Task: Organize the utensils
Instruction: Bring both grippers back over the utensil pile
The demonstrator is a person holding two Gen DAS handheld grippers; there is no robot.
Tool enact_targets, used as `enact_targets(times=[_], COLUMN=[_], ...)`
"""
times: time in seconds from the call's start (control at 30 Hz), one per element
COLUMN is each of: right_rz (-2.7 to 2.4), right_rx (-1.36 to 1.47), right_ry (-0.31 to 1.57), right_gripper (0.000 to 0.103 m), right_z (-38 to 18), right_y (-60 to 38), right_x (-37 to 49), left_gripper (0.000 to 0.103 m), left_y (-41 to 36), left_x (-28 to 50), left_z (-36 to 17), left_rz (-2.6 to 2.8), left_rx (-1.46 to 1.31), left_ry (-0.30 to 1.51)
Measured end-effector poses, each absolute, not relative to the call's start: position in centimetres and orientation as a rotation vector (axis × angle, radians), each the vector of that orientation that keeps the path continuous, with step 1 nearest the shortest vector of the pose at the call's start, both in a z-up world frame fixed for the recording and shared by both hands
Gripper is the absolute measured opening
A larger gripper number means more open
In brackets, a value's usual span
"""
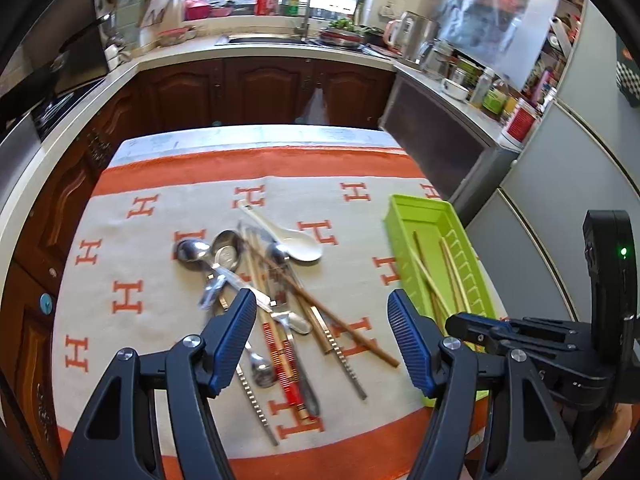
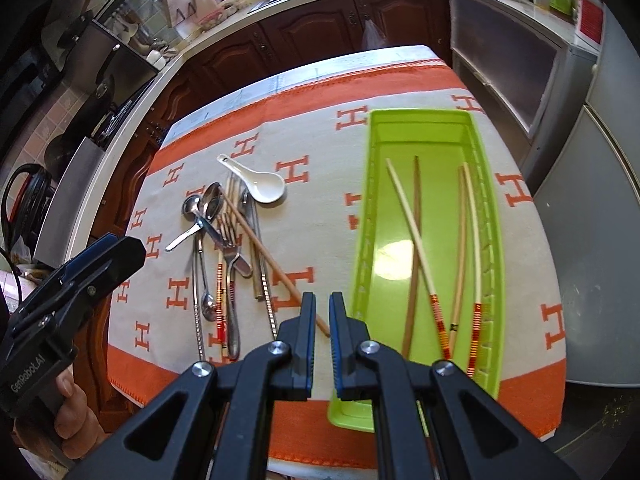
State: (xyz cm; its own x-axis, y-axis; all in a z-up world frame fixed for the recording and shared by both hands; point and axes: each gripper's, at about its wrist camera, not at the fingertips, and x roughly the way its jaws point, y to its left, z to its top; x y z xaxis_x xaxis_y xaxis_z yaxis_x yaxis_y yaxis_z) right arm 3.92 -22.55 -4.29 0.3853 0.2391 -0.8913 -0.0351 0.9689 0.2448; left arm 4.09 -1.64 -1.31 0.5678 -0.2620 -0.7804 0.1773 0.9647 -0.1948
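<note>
Room: I am working in a kitchen with dark brown wooden cabinets (image 1: pixel 264 88), a pale countertop carrying a sink and tall faucet (image 1: pixel 304 8) under a bright window, and a grey refrigerator (image 1: pixel 568 184) off to my right.
Surface: I am hovering over a table draped in a beige cloth with orange letter H marks and an orange border (image 1: pixel 132 240).
Tray: the long lime-green plastic tray (image 2: pixel 486 184) is lying on the right side of the cloth, holding four chopsticks (image 2: pixel 416 240), two pale ones and a brown one crossing in the middle and right, two of them banded red and orange at the near end.
Pile: the loose heap of metal spoons, a fork and chopsticks (image 1: pixel 264 300) is lying in the middle of the cloth, left of the tray and apart from it.
Ladle spoon: the white ceramic soup spoon (image 2: pixel 260 182) is resting at the far edge of the heap, bowl toward the tray.
Left jaws: my left gripper (image 1: pixel 322 320) is hanging spread wide above the near part of the heap, grasping nothing.
Right jaws: my right gripper (image 2: pixel 322 320) is hovering nearly closed, a thin gap showing between the pads, empty, just left of the tray's near end and over the tip of a brown wooden chopstick (image 2: pixel 276 268).
</note>
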Motion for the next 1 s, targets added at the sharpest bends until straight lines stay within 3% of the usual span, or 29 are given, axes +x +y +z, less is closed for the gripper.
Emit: enact_targets(times=[0.7, 0.77, 0.83, 1.0], right_rz=[0.295, 0.293, 0.290, 0.313], right_rx=[0.043, 0.023, 0.003, 0.013], right_ry=[1.202, 1.214, 1.229, 1.260], right_gripper=[0.007, 0.009, 0.019, 0.020], right_z=[-7.2, -8.0, -9.0, -10.6], right_y=[-15.8, -15.6, -15.4, -15.6], right_x=[8.6, 8.8, 9.0, 9.5], left_gripper=[0.066, 0.066, 0.066, 0.066], left_y=[6.7, 6.5, 6.3, 5.5], left_x=[4.4, 4.7, 5.1, 6.0], left_z=[-8.9, -10.0, -11.0, -13.5], left_rz=[-0.086, -0.094, -0.105, -0.102], left_rx=[-0.178, -0.171, -0.179, -0.186], left_ry=[1.078, 1.108, 1.141, 1.204])
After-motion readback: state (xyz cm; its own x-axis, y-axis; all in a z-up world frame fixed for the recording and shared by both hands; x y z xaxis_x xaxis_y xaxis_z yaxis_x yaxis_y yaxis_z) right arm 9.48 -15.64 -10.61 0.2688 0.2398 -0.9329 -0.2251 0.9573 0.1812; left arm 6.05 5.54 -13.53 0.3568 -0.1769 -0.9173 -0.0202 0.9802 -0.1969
